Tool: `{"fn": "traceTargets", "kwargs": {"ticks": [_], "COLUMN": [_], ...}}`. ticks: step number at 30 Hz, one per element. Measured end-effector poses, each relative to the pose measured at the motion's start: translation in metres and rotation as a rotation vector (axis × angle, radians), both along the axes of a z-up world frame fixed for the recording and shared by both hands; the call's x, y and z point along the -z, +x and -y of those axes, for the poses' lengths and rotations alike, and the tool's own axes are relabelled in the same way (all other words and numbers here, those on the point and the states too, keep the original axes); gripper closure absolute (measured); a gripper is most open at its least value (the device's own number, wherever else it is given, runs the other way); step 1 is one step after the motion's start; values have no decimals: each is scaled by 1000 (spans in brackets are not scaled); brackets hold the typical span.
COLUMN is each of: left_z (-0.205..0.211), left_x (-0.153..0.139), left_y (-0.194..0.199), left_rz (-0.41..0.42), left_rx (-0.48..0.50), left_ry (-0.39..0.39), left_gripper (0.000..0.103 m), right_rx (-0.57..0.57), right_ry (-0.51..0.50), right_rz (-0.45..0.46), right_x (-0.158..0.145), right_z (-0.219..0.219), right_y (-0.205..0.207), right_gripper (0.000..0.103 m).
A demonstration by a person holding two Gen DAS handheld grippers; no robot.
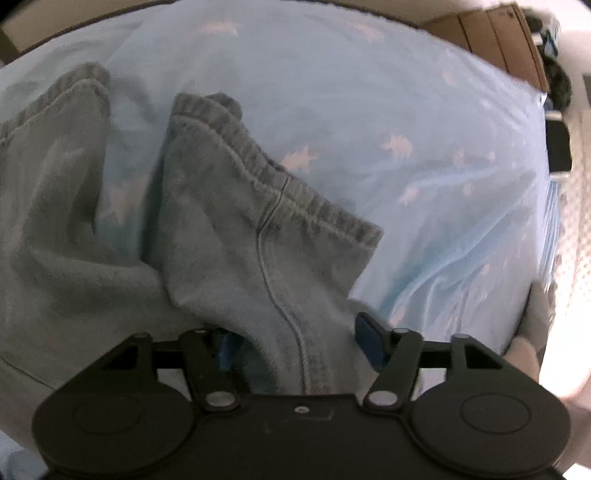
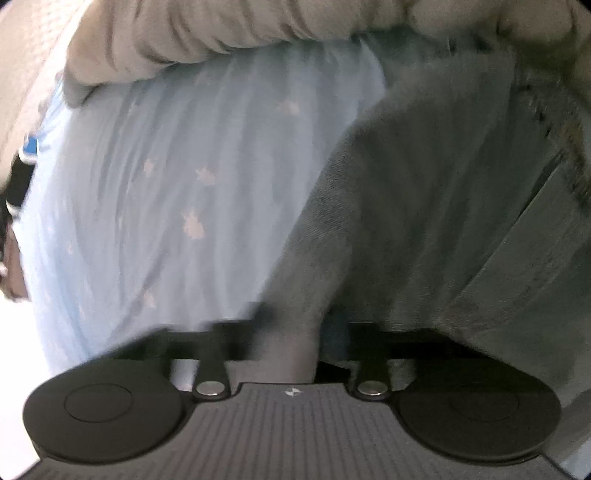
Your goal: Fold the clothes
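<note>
A grey sweat garment lies on a light blue bed sheet with white stars. Two parts of it end in ribbed cuffs, one at the left and one in the middle. My left gripper stands over its near end. The blue pads are apart with a bunch of the grey cloth between them. In the right wrist view the same grey garment fills the right side, blurred. A strip of it runs down into my right gripper, which is shut on it.
A bunched beige-grey knitted cloth lies along the top of the right wrist view, above the sheet. Brown cardboard boxes stand beyond the bed at the upper right. The sheet's edge drops off at the right.
</note>
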State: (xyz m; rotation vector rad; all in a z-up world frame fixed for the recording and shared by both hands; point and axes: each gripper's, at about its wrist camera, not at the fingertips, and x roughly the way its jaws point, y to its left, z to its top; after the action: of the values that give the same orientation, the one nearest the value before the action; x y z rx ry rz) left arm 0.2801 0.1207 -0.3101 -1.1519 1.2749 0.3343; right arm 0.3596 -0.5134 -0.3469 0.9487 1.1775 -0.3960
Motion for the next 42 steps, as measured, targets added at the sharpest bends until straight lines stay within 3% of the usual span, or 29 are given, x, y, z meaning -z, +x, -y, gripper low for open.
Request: {"fn": "traceTargets", "kwargs": {"ticks": [2,3,5,11,13,17,19,21,22,24,28,35,42], "left_z": [4,6,11,38,50,65,70,72,73,74,66,35,14], "left_x": [-10,-16,-31,-71,-72,-64,-64,-61,-57,-46,-25,-2,3], "left_y": [4,8,19,86,114,149,154,152,148,140,122,125,178], "left_rz": [46,74,142,316,331,338,356,355,348,333,274,222,270], "left_rx": [-7,-15,-29,19,50,88,108,122,122,121,108,29,15], "left_ry": [28,28,24,-5,-11,4,-4,6,12,17,58,147,210], "left_gripper": [86,89,95,94,91,52,45,35,35,34,34,34,34], "right_rx": [-19,-46,-75,-35,0,49,33,-29,-69,-186,-484,-958,-1161], "right_ry": [-4,-20,-34,15,37,61,38,-15,-51,-157,-276,-322,-325], "right_rz": [37,58,92,106,109,121,144,187,208,248,276,236,207], "right_x": [-5,-11,-19,-13,-6,3,-2,-12,-18,-32,-35,-6,13], "right_z": [1,-1,0,22,25,27,22,12,5,-16,-73,-167,-210], "right_y": [7,12,21,41,45,47,44,39,36,24,5,-25,-42], "right_gripper": [99,99,99,100,99,92,83,71,62,56,56,56,56]}}
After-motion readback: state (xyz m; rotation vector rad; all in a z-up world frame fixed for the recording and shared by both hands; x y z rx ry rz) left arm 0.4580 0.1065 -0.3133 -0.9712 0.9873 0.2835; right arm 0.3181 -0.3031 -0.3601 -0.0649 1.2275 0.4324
